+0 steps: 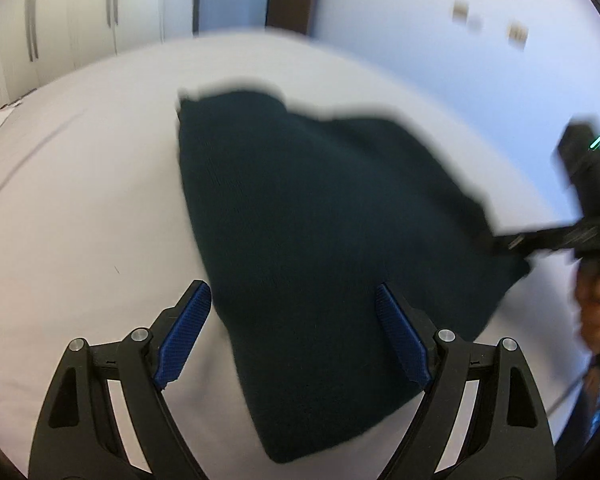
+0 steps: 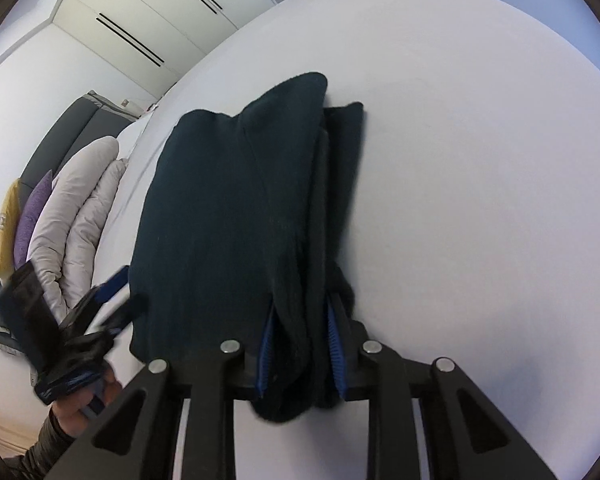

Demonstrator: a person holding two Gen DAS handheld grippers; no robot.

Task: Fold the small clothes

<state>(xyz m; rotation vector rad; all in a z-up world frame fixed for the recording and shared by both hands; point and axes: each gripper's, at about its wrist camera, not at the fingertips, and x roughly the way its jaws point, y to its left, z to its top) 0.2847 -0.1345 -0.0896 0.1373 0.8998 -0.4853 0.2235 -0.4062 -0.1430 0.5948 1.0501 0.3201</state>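
Our right gripper (image 2: 300,344) pinches the near end of the dark garment (image 2: 236,208), which runs lengthwise away, while our left gripper (image 1: 292,328) hovers spread wide, empty, above its side.

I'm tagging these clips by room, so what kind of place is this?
Probably a bedroom: the dark garment lies on a white sheeted bed, with pillows at one end and tall white wardrobe doors behind.
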